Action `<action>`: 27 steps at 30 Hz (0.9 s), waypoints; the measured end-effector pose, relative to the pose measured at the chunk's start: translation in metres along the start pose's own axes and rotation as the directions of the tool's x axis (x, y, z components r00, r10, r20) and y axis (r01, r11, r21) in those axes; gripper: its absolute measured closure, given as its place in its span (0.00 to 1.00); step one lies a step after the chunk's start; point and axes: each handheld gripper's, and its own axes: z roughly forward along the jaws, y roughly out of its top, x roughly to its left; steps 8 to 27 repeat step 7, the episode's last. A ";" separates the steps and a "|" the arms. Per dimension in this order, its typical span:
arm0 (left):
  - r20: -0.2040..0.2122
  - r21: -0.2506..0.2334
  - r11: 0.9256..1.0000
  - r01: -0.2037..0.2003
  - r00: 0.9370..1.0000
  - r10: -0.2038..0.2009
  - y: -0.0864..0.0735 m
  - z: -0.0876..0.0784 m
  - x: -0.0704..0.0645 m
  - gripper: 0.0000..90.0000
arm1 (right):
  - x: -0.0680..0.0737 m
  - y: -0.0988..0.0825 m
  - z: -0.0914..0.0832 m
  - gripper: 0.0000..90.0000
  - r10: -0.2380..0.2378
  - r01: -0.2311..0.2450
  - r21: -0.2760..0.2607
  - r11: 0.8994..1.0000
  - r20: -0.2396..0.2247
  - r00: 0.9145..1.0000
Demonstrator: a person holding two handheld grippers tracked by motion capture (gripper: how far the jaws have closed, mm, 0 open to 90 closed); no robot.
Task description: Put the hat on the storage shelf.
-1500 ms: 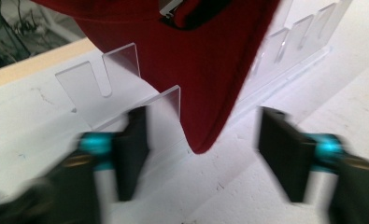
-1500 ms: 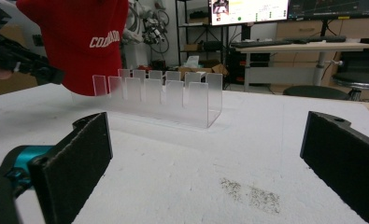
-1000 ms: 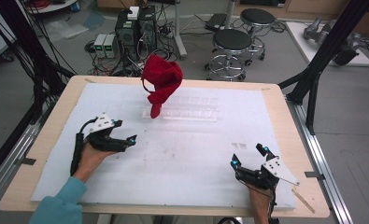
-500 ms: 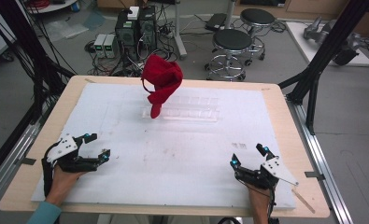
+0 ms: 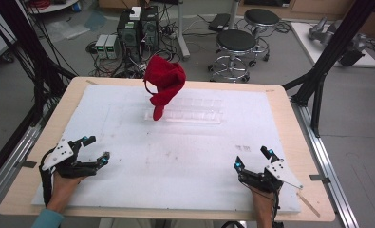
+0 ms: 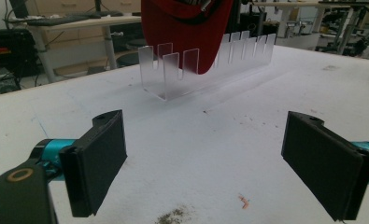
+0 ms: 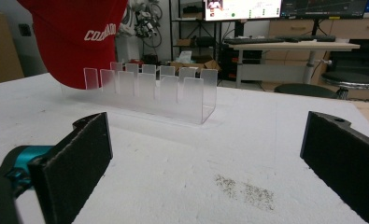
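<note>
Cap: a red cap (image 5: 164, 83) is seen standing on edge in the left end of a clear slotted rack (image 5: 190, 110), its brim pointing down into the slots; white lettering is read on it in the right gripper view (image 7: 79, 37).
Rack: the clear rack (image 6: 205, 65) is set on the far middle of the tabletop (image 5: 185, 156); the slots to the right of the cap are seen unfilled.
Left tongs: the left tongs (image 5: 93, 151) are held released, jaws wide apart with nothing between them, low at the near left edge, well apart from the cap.
Right tongs: the right tongs (image 5: 252, 158) are likewise spread and unloaded, at the near right edge, well apart from the rack.
Done: the cap is judged to be placed, since it is borne by the rack alone and touched by neither tongs.
Left: nothing further is seen to be handled; the work is judged finished or nearly so.
</note>
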 end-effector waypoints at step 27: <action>-0.008 -0.022 1.000 -0.004 1.000 0.003 -0.001 -0.003 0.000 0.16 | 0.001 0.001 0.002 0.01 -0.001 0.001 0.019 1.000 0.011 1.000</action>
